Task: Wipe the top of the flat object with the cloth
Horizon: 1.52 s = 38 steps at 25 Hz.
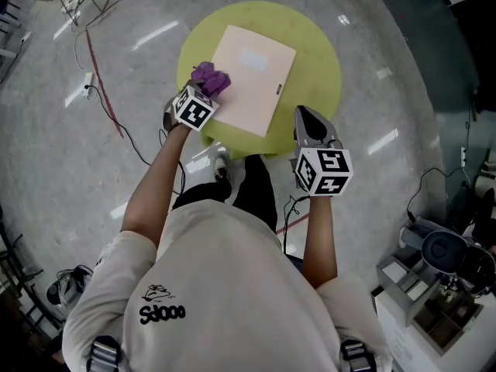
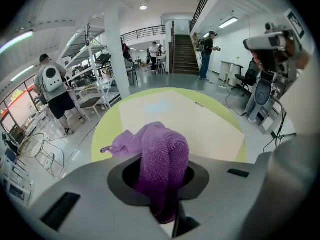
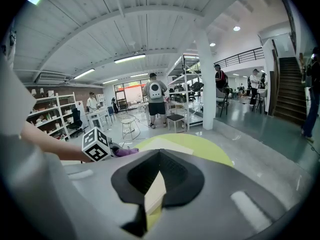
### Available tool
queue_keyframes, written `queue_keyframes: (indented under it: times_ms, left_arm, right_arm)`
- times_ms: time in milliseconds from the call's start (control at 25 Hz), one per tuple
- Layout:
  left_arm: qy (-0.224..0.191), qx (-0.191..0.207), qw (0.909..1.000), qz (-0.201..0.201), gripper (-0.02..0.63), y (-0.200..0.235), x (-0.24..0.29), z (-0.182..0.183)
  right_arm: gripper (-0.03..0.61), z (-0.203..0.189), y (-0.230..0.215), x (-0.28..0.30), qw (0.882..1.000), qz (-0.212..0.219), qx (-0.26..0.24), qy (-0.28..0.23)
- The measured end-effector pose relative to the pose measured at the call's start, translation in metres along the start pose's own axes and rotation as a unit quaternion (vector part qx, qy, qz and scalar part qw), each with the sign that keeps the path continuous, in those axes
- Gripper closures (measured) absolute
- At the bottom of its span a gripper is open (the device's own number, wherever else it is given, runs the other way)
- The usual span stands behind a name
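Head view, nearest the camera: the person's cream shirt and both forearms reach forward over the floor. The right gripper hovers at the near right rim of the round yellow-green table, just beside the near right corner of the flat board. In the right gripper view its jaws stand together, leaving only a thin slit. Nothing is held between them; a strip of the board and table shows through the slit.

The left gripper sits at the near left side of the table. In the left gripper view its jaws are clamped on the purple cloth, which bulges out above them. In the head view the cloth lies at the left edge of the board; whether it presses on the board surface cannot be determined.

The cream board lies flat near the table's centre, well inside the rim. Beyond the table, the gripper views show white shelving, a staircase and several standing people.
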<state>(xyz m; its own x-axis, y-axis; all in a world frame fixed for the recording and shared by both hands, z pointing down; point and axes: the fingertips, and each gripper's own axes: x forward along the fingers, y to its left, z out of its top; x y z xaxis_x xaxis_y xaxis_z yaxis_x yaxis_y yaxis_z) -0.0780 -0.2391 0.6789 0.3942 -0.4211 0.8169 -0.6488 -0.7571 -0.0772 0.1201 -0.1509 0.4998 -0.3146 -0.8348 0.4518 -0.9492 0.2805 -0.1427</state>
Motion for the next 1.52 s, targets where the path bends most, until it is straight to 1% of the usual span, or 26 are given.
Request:
queue_keyframes:
  times_ms: [120,320,440,600,760,840,1000,1120,1200,1320,1520]
  left_arm:
    - [0.004,0.012,0.9999,-0.009,0.548,-0.014,0.003,0.007]
    - [0.000,0.062,0.9960,-0.064,0.548,-0.070,0.018,0.031]
    - [-0.006,0.086,0.9916,-0.096,0.548,-0.106,0.029,0.046]
    - [-0.010,0.113,0.9850,-0.129,0.548,-0.142,0.042,0.066]
    - [-0.012,0.158,0.9753,-0.154,0.548,-0.177,0.047,0.078]
    - [-0.014,0.170,0.9724,-0.159,0.548,-0.186,0.049,0.079]
    - [-0.014,0.167,0.9711,-0.170,0.548,-0.190,0.046,0.074]
    - [-0.010,0.158,0.9717,-0.176,0.548,-0.188,0.035,0.062]
    - [-0.008,0.145,0.9747,-0.170,0.548,-0.179,0.028,0.054]
    - [-0.004,0.114,0.9816,-0.153,0.548,-0.156,0.019,0.040]
    - [-0.001,0.056,0.9926,-0.108,0.548,-0.105,-0.001,0.005]
  right_arm:
    - [0.569,-0.003,-0.004,-0.011,1.000,-0.011,0.005,-0.002]
    - [0.569,-0.010,-0.019,-0.031,0.999,-0.040,0.018,-0.006]
    - [0.569,-0.016,-0.025,-0.044,0.998,-0.058,0.023,-0.005]
    - [0.569,-0.024,-0.038,-0.058,0.996,-0.082,0.031,-0.002]
    - [0.569,-0.031,-0.049,-0.073,0.994,-0.102,0.036,0.003]
    - [0.569,-0.033,-0.052,-0.076,0.994,-0.106,0.038,0.004]
    - [0.568,-0.037,-0.053,-0.073,0.994,-0.104,0.036,0.008]
    - [0.568,-0.033,-0.045,-0.063,0.996,-0.088,0.029,0.008]
    - [0.569,-0.029,-0.038,-0.052,0.997,-0.072,0.022,0.009]
    - [0.569,-0.024,-0.028,-0.036,0.999,-0.049,0.012,0.012]
    - [0.569,-0.018,-0.005,-0.014,1.000,-0.014,-0.005,0.015]
